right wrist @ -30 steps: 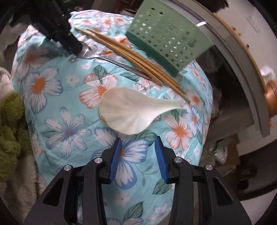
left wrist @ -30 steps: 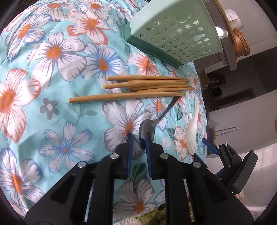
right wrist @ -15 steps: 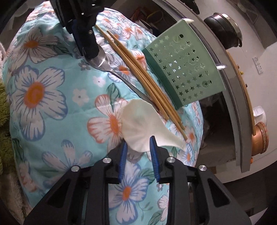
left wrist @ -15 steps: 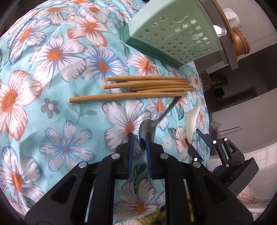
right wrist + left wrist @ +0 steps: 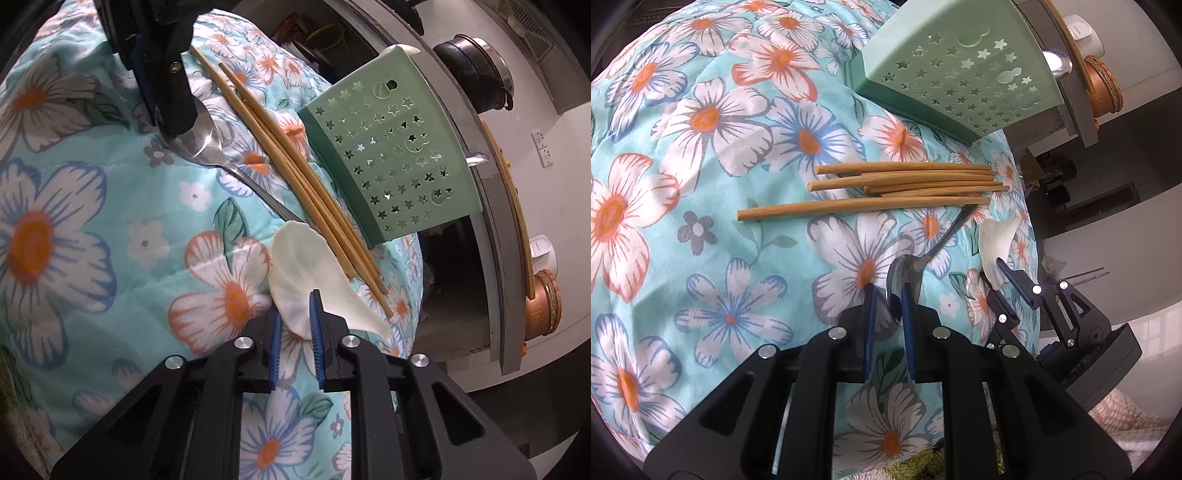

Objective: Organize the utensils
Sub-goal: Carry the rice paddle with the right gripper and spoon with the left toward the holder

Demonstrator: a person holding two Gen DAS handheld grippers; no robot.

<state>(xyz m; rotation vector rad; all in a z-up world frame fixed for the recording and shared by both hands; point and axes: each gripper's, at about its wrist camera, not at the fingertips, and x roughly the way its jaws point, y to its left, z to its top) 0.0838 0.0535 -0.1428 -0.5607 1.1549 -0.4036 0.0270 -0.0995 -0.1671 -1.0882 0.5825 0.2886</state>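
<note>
My left gripper (image 5: 888, 295) is shut on the bowl of a metal spoon (image 5: 923, 258), which lies on the floral cloth (image 5: 701, 184) with its handle pointing at the wooden chopsticks (image 5: 905, 181). Several chopsticks lie side by side in front of a mint-green perforated utensil holder (image 5: 960, 62). My right gripper (image 5: 295, 314) has its jaws closing on the near rim of a white plastic spoon (image 5: 306, 266), with the pads pressing on it. The left wrist view shows that gripper (image 5: 993, 275) at the cloth's right edge with the white spoon (image 5: 995, 240) tilted up. The left gripper (image 5: 173, 122) is at the top of the right wrist view.
The cloth drapes over a rounded surface that drops off at the right. Beyond the holder (image 5: 388, 155) run a grey curved rim (image 5: 498, 221), a dark pot (image 5: 476, 77) and a copper-coloured fitting (image 5: 543, 299). A green shaggy mat (image 5: 7, 369) lies at the lower left.
My right gripper moved in over the white spoon's rim and narrowed its jaws onto it; the spoon now tilts up. The left gripper and metal spoon stayed put.
</note>
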